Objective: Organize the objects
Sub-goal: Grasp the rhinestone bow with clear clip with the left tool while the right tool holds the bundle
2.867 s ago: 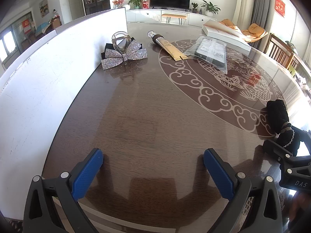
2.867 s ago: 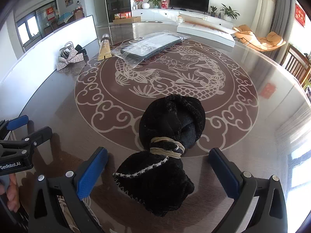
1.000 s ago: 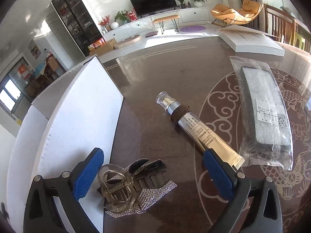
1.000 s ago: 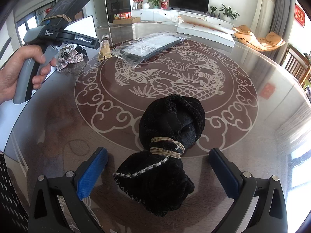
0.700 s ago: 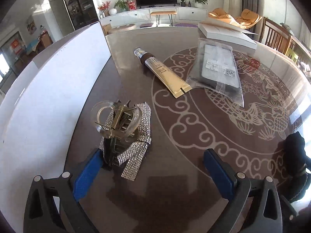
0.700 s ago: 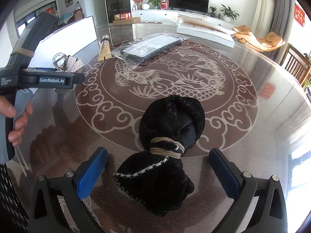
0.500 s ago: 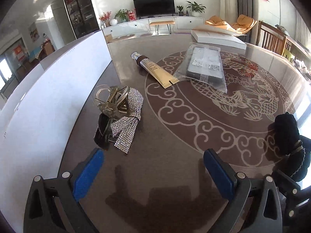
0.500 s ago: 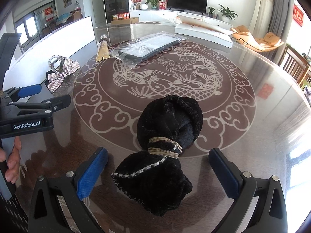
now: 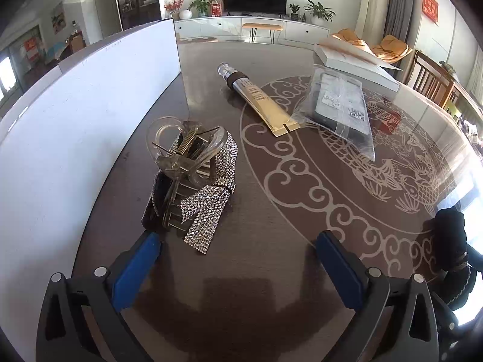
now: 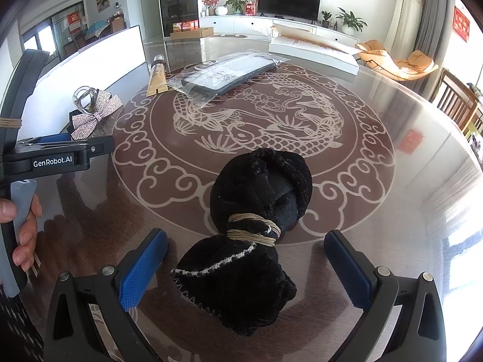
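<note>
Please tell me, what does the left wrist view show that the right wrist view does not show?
Only the left wrist view shows the open left gripper from behind, with the metal spring of the clear hair clip visible.

Only the right wrist view shows the person's hand on the left gripper's handle, and the open right gripper around the black pouch.

Both show the rhinestone bow, gold tube, plastic bag, white box and table.
</note>
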Motion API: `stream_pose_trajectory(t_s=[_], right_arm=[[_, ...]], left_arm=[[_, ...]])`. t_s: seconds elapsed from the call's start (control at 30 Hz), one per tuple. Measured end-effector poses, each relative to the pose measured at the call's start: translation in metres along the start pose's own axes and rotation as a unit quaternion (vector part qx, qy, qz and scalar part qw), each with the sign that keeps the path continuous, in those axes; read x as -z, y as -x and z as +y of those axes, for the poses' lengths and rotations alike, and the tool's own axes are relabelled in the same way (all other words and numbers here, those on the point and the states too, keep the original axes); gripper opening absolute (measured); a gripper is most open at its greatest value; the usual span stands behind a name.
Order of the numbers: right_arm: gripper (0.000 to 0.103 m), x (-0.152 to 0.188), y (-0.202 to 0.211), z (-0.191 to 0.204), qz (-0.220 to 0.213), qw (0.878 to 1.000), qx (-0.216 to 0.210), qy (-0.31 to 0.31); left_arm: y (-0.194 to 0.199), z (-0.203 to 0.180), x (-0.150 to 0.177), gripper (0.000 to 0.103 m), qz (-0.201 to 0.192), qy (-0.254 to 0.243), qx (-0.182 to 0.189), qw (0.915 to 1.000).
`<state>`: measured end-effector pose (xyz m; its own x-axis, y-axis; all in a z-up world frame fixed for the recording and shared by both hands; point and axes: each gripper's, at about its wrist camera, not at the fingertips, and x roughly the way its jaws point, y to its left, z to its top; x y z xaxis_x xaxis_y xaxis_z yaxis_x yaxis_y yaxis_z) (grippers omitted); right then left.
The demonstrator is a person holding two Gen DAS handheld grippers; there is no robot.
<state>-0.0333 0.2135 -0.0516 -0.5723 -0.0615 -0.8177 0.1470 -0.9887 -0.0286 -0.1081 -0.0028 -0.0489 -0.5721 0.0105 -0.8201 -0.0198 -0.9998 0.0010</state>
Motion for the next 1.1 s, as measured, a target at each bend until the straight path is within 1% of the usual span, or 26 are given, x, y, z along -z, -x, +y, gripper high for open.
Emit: stream_pose_trajectory(t_s=[0.5,0.57,0.63,0.67,0.7,0.73,0.77,0.8,0.9,0.93,1.03,1.1], right_arm=[[0.103,0.000,-0.001,-0.002,0.003,1.000,-0.007,-0.006],[0.103,0.000,-0.001,-0.002,0.003,1.000,-0.007,-0.006],[0.103,0.000,-0.001,-0.002,0.003,1.000,-0.007,-0.006],[0.103,0.000,-0.001,-0.001,0.003,1.000,-0.007,-0.006],[0.103,0.000,-0.001,-0.002,0.003,1.000,-0.007,-0.006],[0.103,0.000,-0.001,-0.002,0.003,1.000,-0.007,-0.006],[0.103,0.000,-0.001,-0.002,0.003,1.000,-0.007,-0.006],[0.103,0.000,-0.001,-0.002,0.003,1.000,-0.007,-0.006],[0.103,0.000,-0.001,-0.002,0.002,1.000,-0.010,-0.007],[0.103,0.000,0.000,-0.003,0.000,1.000,-0.016,-0.009],[0.103,0.000,0.002,-0.008,-0.002,0.999,-0.043,-0.016],[0.103,-0.002,0.002,-0.011,0.008,0.999,-0.049,-0.022]], left_arm=[[0.001,-0.001,0.000,0.103,0.000,0.000,0.002,1.0000],[0.001,-0.001,0.000,0.103,0.003,-0.003,0.001,1.0000],[0.001,0.000,-0.003,0.103,0.013,-0.014,0.009,0.9998],[0.001,0.003,-0.003,0.103,0.010,-0.014,0.010,0.9998],[0.005,0.008,-0.002,0.083,-0.007,-0.009,0.006,0.9999],[0.009,0.012,-0.001,0.049,-0.025,-0.003,0.000,0.9997],[0.011,0.016,-0.001,0.032,-0.034,-0.001,0.002,0.9994],[0.011,0.019,-0.001,0.023,-0.036,0.002,0.008,0.9993],[0.013,0.030,0.003,0.022,-0.041,0.038,0.041,0.9976],[0.015,0.031,0.006,0.022,-0.042,0.045,0.045,0.9971],[0.023,0.028,0.013,0.022,-0.046,0.039,0.053,0.9968],[0.031,0.021,0.015,0.022,-0.059,0.027,0.055,0.9964]])
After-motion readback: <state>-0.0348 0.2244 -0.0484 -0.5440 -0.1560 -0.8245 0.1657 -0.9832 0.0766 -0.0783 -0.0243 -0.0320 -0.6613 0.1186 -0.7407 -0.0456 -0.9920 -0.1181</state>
